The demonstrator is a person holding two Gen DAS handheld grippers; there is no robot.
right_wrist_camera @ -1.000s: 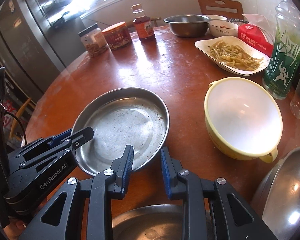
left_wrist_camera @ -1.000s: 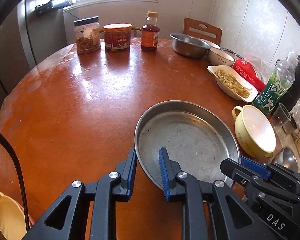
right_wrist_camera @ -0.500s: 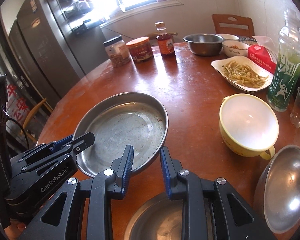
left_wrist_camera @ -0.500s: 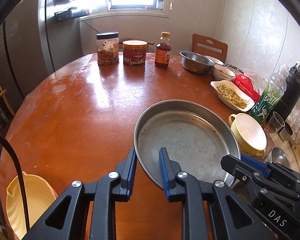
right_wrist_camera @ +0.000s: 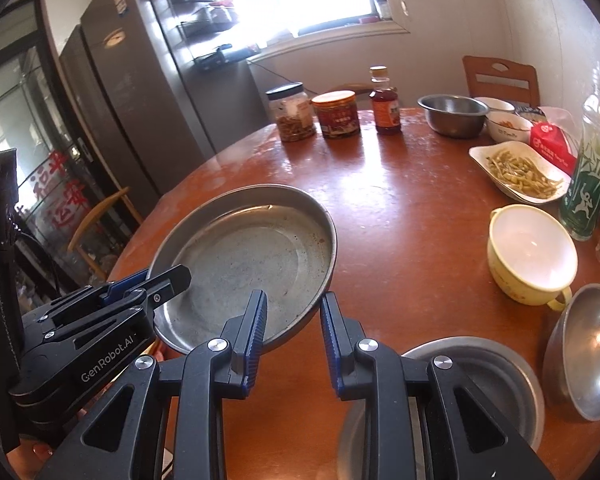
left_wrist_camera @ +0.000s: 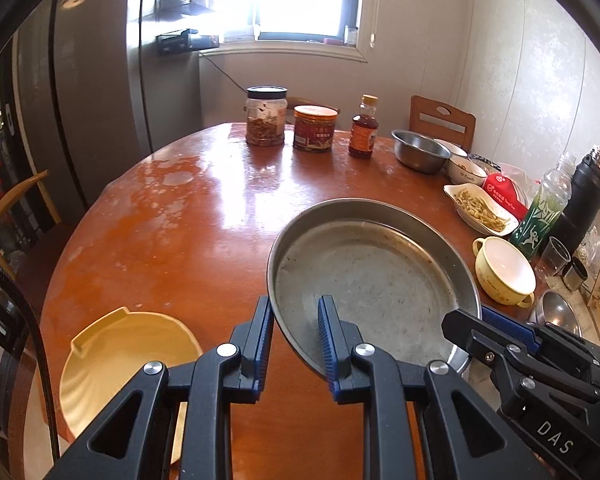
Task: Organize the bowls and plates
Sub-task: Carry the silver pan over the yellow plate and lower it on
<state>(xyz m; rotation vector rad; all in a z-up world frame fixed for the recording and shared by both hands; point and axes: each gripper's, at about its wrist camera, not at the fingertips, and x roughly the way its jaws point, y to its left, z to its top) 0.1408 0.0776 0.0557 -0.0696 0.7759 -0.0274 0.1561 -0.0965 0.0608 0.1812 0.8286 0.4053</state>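
A large round steel plate is held up above the brown round table. My left gripper is shut on its near left rim, one finger inside and one outside. My right gripper is shut on the plate's near right rim. Another steel plate lies on the table under my right gripper. A yellow bowl with a handle and a steel bowl sit at the right. A yellow plate lies at the left near edge.
At the back stand two jars, a sauce bottle, a steel bowl, a small white bowl and a white dish of food. A green bottle, a black flask and a glass stand at the right edge.
Both grippers have risen and drawn back with the steel plate held between them. The table looks farther away, and the yellow plate and the second steel plate have come into view.
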